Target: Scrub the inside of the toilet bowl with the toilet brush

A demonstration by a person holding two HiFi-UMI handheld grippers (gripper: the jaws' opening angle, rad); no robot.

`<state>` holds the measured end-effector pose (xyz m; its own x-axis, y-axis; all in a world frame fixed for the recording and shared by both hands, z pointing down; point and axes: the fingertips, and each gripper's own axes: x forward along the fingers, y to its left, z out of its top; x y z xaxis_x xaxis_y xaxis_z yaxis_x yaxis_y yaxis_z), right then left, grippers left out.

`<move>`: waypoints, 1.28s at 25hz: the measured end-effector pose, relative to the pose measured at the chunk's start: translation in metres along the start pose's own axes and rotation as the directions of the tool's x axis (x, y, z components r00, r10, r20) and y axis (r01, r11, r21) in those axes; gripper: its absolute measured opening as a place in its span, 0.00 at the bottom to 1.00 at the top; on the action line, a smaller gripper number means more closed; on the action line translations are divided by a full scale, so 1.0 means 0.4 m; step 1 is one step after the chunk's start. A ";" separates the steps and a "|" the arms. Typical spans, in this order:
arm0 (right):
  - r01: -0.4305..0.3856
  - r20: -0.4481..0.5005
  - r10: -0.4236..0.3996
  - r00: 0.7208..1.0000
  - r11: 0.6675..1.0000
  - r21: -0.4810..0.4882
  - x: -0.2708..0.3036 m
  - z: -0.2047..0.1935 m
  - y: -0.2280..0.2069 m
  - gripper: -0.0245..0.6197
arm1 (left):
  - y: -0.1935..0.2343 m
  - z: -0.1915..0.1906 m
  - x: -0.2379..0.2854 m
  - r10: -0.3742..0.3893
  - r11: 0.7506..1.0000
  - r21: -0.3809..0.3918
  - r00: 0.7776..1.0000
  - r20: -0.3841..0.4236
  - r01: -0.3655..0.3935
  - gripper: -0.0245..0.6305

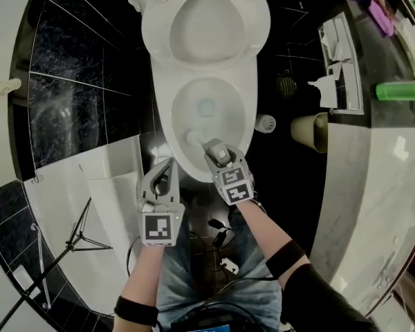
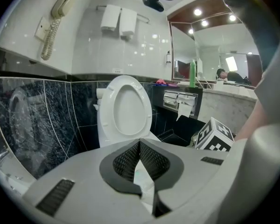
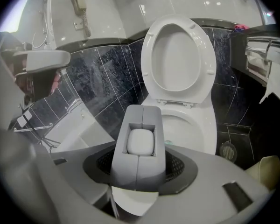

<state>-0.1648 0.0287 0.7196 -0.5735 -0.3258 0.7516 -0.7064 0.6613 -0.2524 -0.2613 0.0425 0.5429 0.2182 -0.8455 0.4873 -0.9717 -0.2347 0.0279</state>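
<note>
Starting with the head view, the toilet brush head (image 1: 194, 138) was seen low inside the toilet bowl (image 1: 164, 120), by its front rim, under the right gripper (image 1: 218, 152); the left gripper (image 1: 167, 166) was parked just outside that rim. Left gripper view: jaws were shown shut, empty. Right gripper view: jaws were clamped on the grey brush handle (image 3: 140, 141), bristles hidden. Dark floor (image 1: 277, 164) was seen open right of the bowl.

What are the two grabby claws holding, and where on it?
The right gripper clamps the grey blocky toilet brush handle near its top end. The left gripper holds nothing.
</note>
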 end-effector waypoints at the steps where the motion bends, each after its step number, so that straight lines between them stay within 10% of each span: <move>1: 0.000 0.010 0.000 1.000 1.000 0.003 0.007 0.014 0.006 0.41 | 0.008 -0.003 -0.003 0.004 1.000 0.000 1.000 -0.003 -0.004 0.04; 19: 0.076 0.231 -0.175 0.957 0.921 0.383 0.169 0.330 -0.191 0.40 | 0.144 -0.045 -0.012 0.063 0.997 -0.044 0.998 -0.020 -0.064 0.04; 32: 0.134 0.367 -0.337 0.867 0.867 0.480 0.157 0.437 -0.367 0.40 | 0.149 -0.062 0.025 0.051 0.998 -0.024 0.998 -0.035 -0.052 0.04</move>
<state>-0.1696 -0.2070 0.6974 -0.4113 -0.7536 0.5128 -0.8884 0.2055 -0.4106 -0.3194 0.0320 0.5709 0.1646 -0.8391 0.5185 -0.9837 -0.1785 0.0234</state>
